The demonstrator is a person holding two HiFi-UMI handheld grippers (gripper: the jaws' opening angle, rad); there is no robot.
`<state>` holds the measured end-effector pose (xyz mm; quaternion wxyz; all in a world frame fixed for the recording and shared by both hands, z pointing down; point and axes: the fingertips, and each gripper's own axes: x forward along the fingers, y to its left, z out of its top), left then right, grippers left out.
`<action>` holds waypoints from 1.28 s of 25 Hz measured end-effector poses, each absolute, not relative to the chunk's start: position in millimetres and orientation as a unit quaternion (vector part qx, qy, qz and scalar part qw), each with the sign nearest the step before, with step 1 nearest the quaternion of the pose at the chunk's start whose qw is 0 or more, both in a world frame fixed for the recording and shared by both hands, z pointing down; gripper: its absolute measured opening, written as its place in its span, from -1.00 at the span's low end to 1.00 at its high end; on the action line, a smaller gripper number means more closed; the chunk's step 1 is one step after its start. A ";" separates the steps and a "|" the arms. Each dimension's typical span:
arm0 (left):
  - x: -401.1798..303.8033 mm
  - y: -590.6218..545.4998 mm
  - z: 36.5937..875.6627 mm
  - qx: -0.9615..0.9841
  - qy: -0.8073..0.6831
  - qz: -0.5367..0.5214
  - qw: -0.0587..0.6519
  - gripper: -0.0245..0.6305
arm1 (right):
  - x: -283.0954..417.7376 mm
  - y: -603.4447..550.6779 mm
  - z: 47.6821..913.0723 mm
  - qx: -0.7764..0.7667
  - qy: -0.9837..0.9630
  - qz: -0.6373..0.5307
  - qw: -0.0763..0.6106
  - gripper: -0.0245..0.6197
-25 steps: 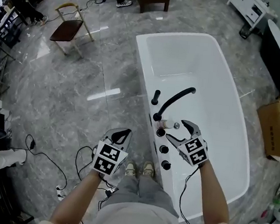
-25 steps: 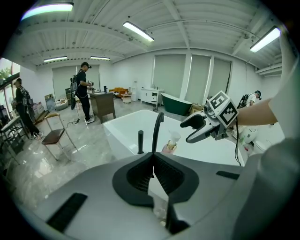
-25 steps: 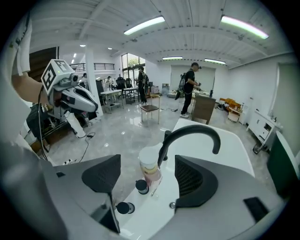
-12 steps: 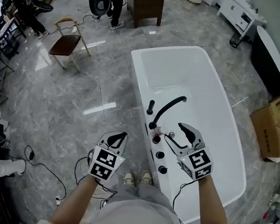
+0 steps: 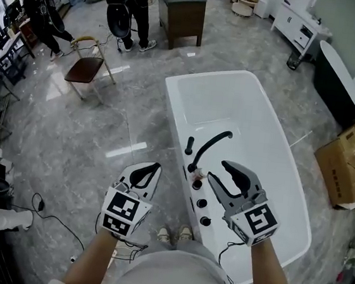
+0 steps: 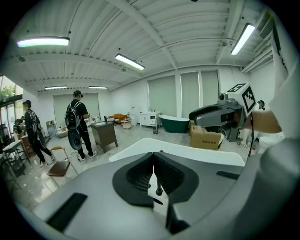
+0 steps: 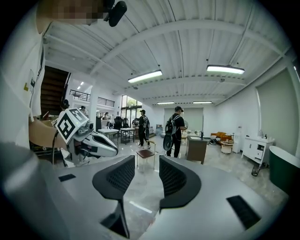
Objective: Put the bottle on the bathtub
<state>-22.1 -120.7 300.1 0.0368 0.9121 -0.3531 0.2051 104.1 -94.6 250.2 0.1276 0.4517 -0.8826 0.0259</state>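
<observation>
The white bathtub (image 5: 272, 149) fills the middle right of the head view. On its near rim, a small pale bottle (image 5: 201, 172) lies beside the base of the black faucet (image 5: 210, 143). My right gripper (image 5: 220, 173) hovers just right of the bottle, open, with nothing between its jaws. In its own view the right gripper (image 7: 146, 161) shows a clear gap and the floor beyond. My left gripper (image 5: 155, 167) hangs over the floor left of the tub, shut and empty. In its own view the left gripper (image 6: 153, 161) has its jaws touching, with the tub rim (image 6: 187, 150) beyond.
Three black knobs (image 5: 201, 203) line the rim near me. A chair (image 5: 87, 67) and a dark cabinet (image 5: 182, 8) stand farther back, with people near them. A cardboard box (image 5: 344, 163) sits at the right. Cables (image 5: 48, 212) lie on the grey floor at the left.
The right gripper has drawn back from the bottle toward me and risen, still open. The bottle stays on the rim by the faucet. The left gripper stays shut.
</observation>
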 end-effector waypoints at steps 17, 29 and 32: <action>-31.1 -91.1 227.5 0.917 -0.370 0.150 -0.009 -0.86 | 92.7 -49.6 192.6 0.466 -0.882 0.061 0.029 -0.82; -16.8 -64.5 214.0 0.926 -0.348 0.144 -0.019 -0.86 | 79.2 -31.7 177.9 0.457 -0.887 0.067 0.012 -0.84; -14.4 -61.0 215.8 0.925 -0.351 0.146 -0.015 -0.86 | 85.2 -32.9 178.6 0.460 -0.885 0.071 0.010 -0.84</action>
